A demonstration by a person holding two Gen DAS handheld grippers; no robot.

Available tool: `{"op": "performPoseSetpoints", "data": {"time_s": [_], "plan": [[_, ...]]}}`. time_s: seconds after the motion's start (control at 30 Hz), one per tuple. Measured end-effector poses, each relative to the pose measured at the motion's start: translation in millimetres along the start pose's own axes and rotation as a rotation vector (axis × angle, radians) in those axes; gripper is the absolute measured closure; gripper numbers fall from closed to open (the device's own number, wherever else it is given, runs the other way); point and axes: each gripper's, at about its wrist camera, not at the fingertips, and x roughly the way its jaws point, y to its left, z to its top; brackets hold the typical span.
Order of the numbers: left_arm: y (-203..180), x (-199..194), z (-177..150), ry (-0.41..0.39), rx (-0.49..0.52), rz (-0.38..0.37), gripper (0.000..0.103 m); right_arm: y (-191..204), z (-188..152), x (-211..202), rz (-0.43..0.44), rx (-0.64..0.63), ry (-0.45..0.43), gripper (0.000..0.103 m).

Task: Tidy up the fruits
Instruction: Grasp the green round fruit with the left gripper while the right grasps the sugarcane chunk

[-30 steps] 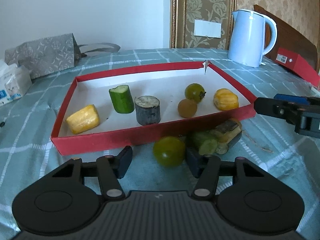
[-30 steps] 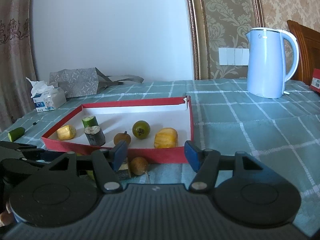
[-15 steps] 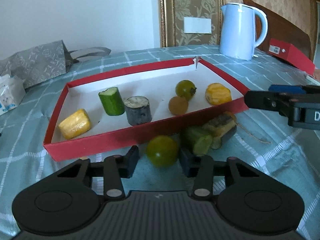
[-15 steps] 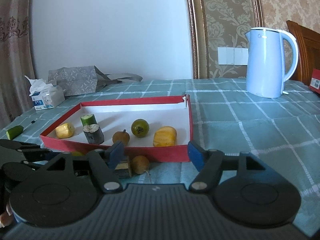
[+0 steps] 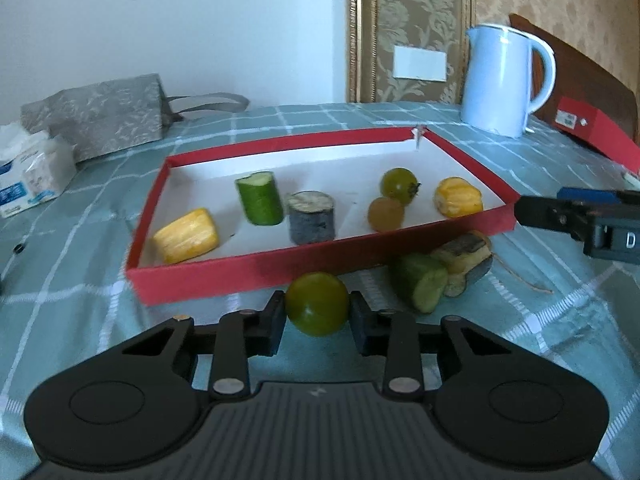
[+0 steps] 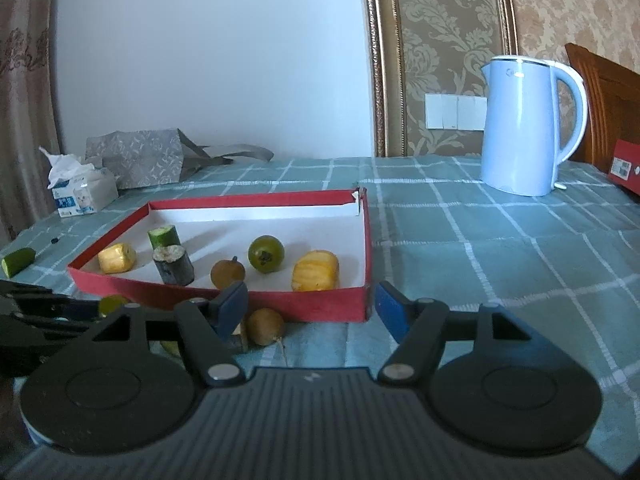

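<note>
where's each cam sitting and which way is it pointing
Left wrist: sits on the left tongs, faces the red tray; its black fingers have just closed on a green tomato; right tongs enter at right.
Right wrist: sits on the right tongs, blue pads open and empty, facing the tray's right corner; left tongs enter at left.
Shared: tray, kettle, gray bag, tissue pack.

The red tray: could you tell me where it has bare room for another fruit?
The red tray is bare along its back wall and far right corner, behind the green tomato. Its front row, from yellow piece to yellow piece, is crowded.
</note>
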Motion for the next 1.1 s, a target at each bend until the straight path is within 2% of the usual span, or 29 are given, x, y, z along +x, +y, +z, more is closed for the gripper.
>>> {"op": "performPoseSetpoints", "data": {"time_s": [0.13,0.37,0.5,0.7,0.77,0.83,1.1], "plan": [[7,-10,-5,-0.019,-0.008,0.025,0.07,10,-5,0,0.02,-0.057,0.016,0.034],[17,-12,-5,-0.017,-0.052,0.026,0.07,29,-12,2,0.07,-0.153,0.046,0.034],[20,-12,-5,-0.013,-0.069,0.02,0.07,35,-15,6,0.103,-0.176,0.083,0.041],[21,-13,-5,-0.017,-0.077,0.005,0.07,43,-17,17,0.115,-0.209,0.121,0.044],[22,-12,-5,-0.015,-0.08,0.003,0.07,50,-18,22,0.107,-0.24,0.124,0.047],[23,-12,-5,-0.015,-0.086,0.0,0.07,57,-19,24,0.121,-0.268,0.133,0.058],[25,-12,-5,-0.011,-0.105,-0.004,0.07,58,-18,25,0.132,-0.289,0.128,0.067]]}}
